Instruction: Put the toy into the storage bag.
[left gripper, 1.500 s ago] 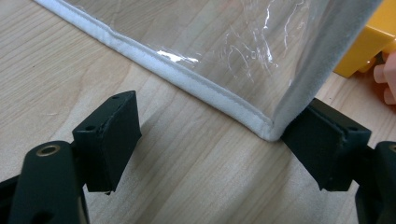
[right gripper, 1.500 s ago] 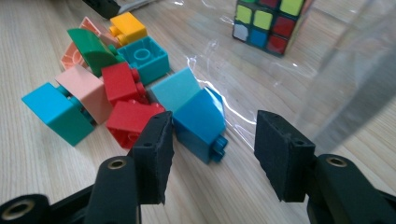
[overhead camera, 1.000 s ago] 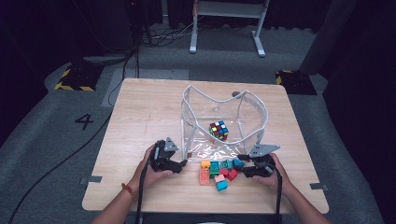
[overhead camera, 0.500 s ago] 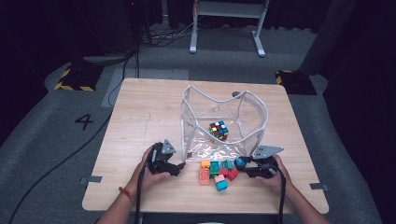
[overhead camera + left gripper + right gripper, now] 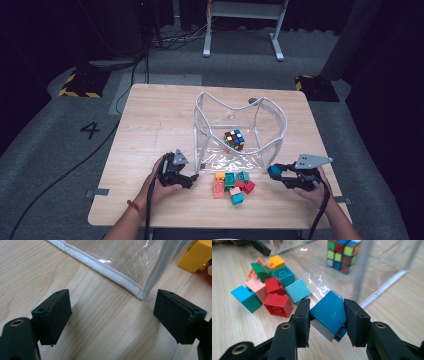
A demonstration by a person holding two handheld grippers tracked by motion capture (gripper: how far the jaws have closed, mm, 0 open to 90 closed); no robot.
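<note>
Right tool [image 5: 326, 315] clenched on a blue building block [image 5: 329, 312], block tilted between the jaws, held just above the bench [image 5: 150, 120] at the near right corner of the clear plastic bag [image 5: 272, 125]. Left tool [image 5: 112, 312] released, jaws wide apart, nothing between them, low over bare wood at the bag's near left corner seam [image 5: 140, 292]. Pile of loose blocks [image 5: 232, 184] lies between the two tools, in front of the bag: red, teal, pink, green, yellow. Rubik's cube [image 5: 234, 139] sits inside the bag, well apart from both tools.
</note>
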